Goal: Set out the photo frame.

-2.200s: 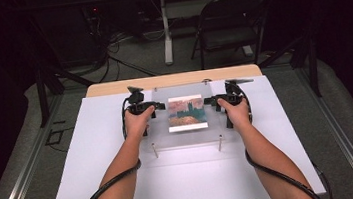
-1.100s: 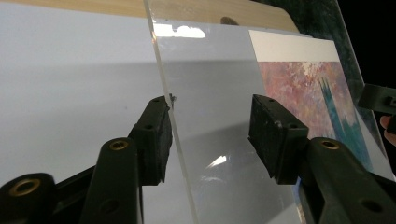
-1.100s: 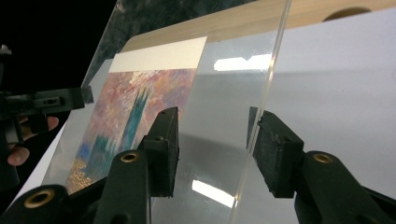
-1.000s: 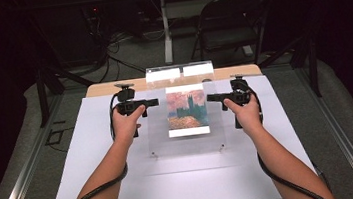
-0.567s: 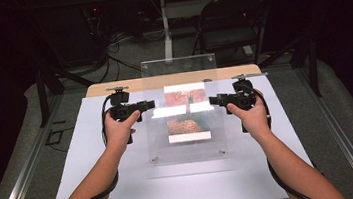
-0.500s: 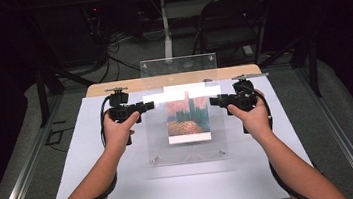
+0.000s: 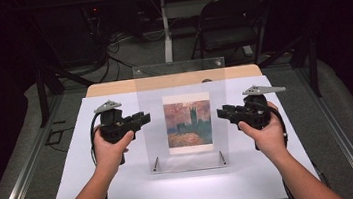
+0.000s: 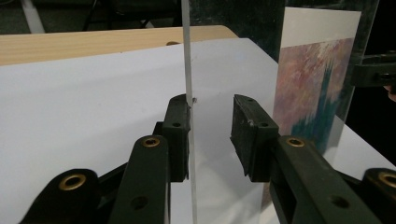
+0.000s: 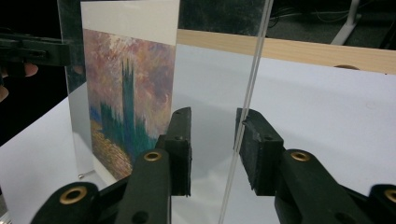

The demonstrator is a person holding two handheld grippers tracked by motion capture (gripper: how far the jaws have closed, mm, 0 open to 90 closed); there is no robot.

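Your clear acrylic picture frame (image 7: 184, 113) stands upright near the middle of the white-topped bench (image 7: 125, 196), the painted print of towers under a pink sky (image 7: 189, 123) sandwiched in it; its top edge rises above the bench's far wooden strip (image 7: 113, 88). Your left gripper (image 7: 139, 120) straddles the frame's left edge; in the left gripper view one pad (image 8: 180, 135) touches the panel, the other stands off, so the jaws have just been closing but are not yet pinching. Your right gripper (image 7: 225, 113) straddles the right edge likewise, jaws just closing, one pad (image 9: 257, 144) against the sheet, the other clear; bare bench lies open on both sides and in front.
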